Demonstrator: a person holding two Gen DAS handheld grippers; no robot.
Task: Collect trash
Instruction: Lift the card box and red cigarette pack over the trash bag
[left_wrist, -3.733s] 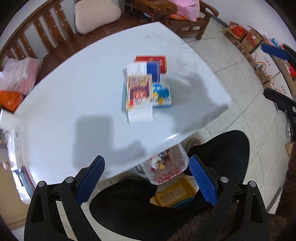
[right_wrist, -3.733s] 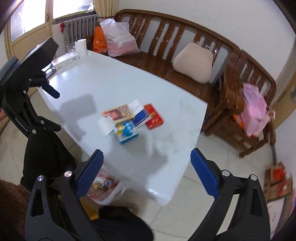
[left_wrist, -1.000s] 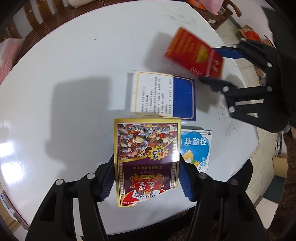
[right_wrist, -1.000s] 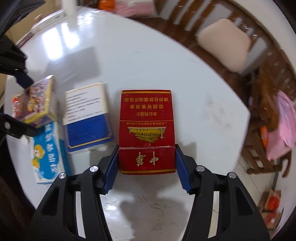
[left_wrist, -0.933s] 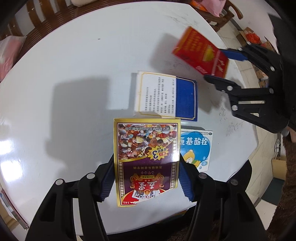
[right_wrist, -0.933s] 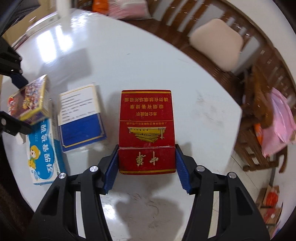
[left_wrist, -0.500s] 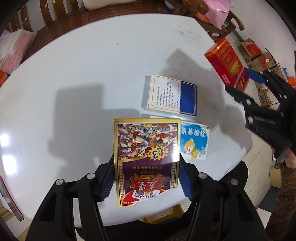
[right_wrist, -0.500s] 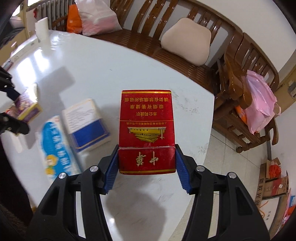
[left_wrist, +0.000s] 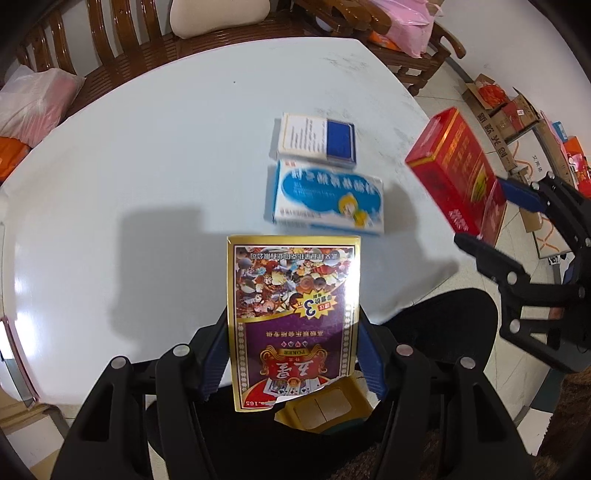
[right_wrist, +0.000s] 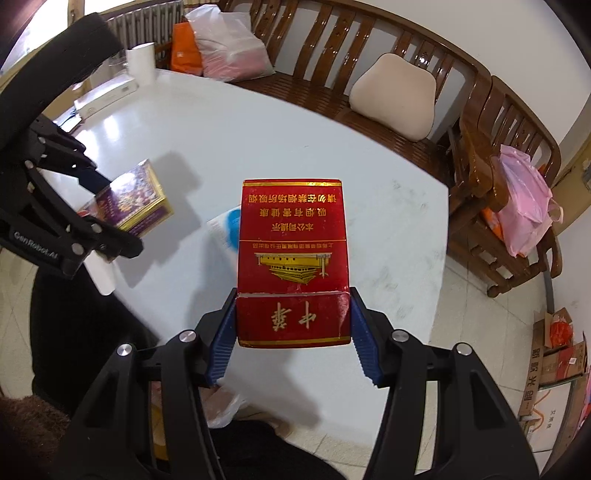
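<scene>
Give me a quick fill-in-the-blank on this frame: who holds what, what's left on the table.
1. The right hand-held gripper is shut on a ____ carton.
2. The left hand-held gripper grips the gold-edged ____ box.
3. ____ boxes remain flat on the white table.
4. Of those, the white-and-blue box lies ____ from the left camera than the light-blue box.

Missing words: red; poker; two; farther
</scene>
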